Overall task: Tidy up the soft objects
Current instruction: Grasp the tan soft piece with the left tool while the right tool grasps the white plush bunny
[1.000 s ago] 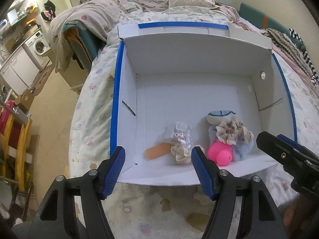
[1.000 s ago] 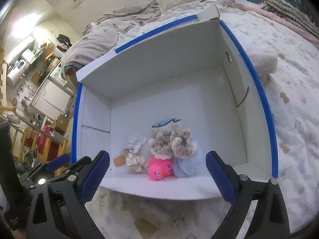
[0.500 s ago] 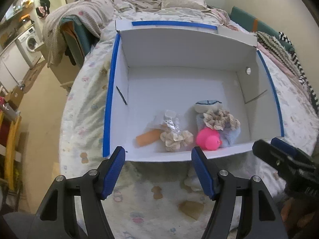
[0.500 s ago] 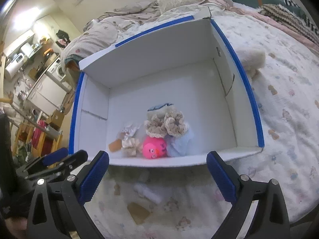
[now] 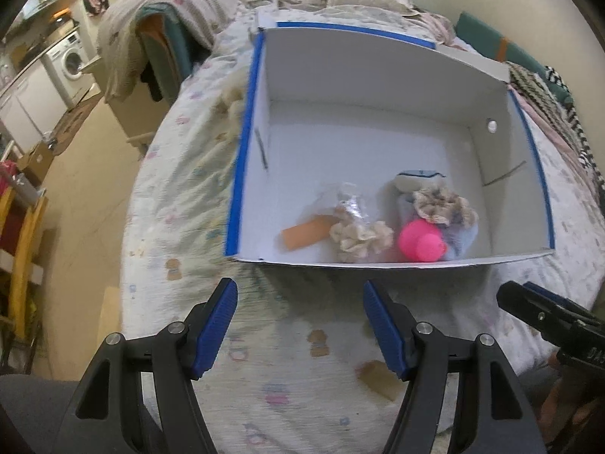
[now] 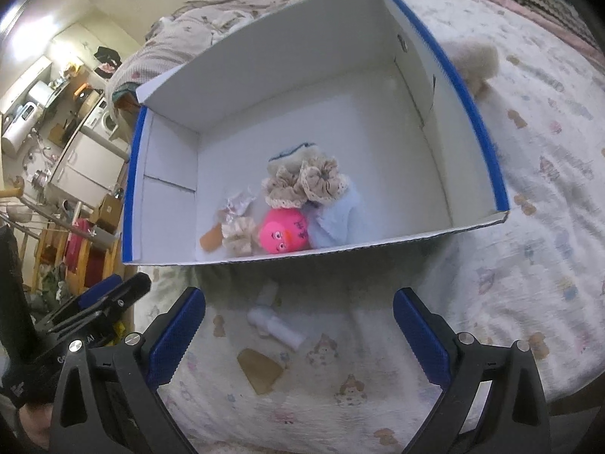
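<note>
Both your grippers hover over the bed (image 6: pixel 529 174), short of the box's near wall. Left gripper (image 5: pixel 300 325): fingers wide, nothing between them. Right gripper (image 6: pixel 298 335): fingers wide, nothing gripped. White box (image 6: pixel 378 121) holds the pink toy (image 6: pixel 283 236), beige scrunchies (image 6: pixel 306 183) and light-blue cloth (image 6: pixel 336 223), bunched against its near wall. A white tube (image 6: pixel 276 327) and tan tag (image 6: pixel 261 370) lie on the bed below your right fingers.

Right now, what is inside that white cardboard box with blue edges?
A pink rubber toy, beige frilly scrunchies, a pale blue cloth and a packaged scrunchie. Whatever lies under the pile is hidden.
</note>
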Demonstrator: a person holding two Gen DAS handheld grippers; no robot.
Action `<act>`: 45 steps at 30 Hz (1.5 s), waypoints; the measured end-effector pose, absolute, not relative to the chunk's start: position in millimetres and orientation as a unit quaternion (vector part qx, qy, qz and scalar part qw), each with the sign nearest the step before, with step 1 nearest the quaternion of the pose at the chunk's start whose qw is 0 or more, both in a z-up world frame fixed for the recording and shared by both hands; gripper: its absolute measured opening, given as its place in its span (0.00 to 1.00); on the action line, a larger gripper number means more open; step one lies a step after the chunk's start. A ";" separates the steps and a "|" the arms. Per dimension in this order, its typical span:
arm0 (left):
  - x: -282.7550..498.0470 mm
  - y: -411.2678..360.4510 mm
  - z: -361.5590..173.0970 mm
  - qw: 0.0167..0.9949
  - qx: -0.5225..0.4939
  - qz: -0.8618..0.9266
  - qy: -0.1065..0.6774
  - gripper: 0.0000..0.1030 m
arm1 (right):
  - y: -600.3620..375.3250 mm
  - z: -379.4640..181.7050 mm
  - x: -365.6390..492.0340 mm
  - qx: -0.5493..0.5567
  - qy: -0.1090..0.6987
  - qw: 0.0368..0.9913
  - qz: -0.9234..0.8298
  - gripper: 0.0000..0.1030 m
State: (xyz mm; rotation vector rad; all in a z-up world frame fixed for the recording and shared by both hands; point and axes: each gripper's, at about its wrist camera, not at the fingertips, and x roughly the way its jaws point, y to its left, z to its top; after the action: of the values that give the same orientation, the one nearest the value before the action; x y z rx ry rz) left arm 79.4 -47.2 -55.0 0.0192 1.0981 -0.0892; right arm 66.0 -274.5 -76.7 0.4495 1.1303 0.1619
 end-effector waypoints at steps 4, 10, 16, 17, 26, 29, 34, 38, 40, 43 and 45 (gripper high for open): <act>81.0 -37.7 -58.3 0.846 -0.013 -0.034 0.533 0.64 | -269.8 -95.5 73.8 0.235 0.561 0.789 0.094 1.00; 79.8 -33.9 -64.2 0.838 -0.007 -0.039 0.545 0.64 | -232.5 -127.7 86.5 0.206 0.618 0.748 0.127 0.94; 76.5 -27.8 -71.3 0.831 -0.005 -0.040 0.555 0.64 | -197.5 -152.5 97.3 0.162 0.648 0.730 0.144 0.66; 75.9 -26.3 -72.5 0.830 -0.004 -0.039 0.556 0.64 | -195.5 -157.4 99.0 0.161 0.654 0.724 0.146 0.59; 69.4 -34.2 -92.1 0.805 -0.003 -0.067 0.590 0.64 | -196.6 -146.3 96.1 0.159 0.633 0.742 0.152 0.19; 64.0 -51.8 -103.0 0.789 0.001 -0.096 0.607 0.64 | -214.3 -137.3 95.0 0.178 0.618 0.752 0.141 0.12; 55.1 -88.3 -124.7 0.760 0.024 -0.141 0.633 0.63 | -231.7 -130.3 89.1 0.196 0.604 0.763 0.125 0.12; 51.5 -112.7 -141.5 0.739 0.048 -0.161 0.653 0.60 | -241.6 -132.2 83.1 0.209 0.599 0.765 0.111 0.12; 49.7 -124.4 -152.5 0.719 0.056 -0.176 0.670 0.59 | -251.7 -128.1 82.6 0.215 0.597 0.766 0.106 0.12; 47.6 -134.6 -165.3 0.707 0.077 -0.176 0.681 0.37 | -260.4 -124.8 78.1 0.219 0.595 0.766 0.105 0.12; 48.2 -135.1 -170.2 0.708 0.088 -0.166 0.681 0.31 | -259.8 -124.8 77.7 0.221 0.594 0.767 0.105 0.12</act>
State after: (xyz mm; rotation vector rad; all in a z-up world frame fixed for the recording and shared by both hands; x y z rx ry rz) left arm 48.2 -135.1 -170.2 0.1952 1.5124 -0.3695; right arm 77.7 -259.8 -124.8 0.4792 1.2895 0.2283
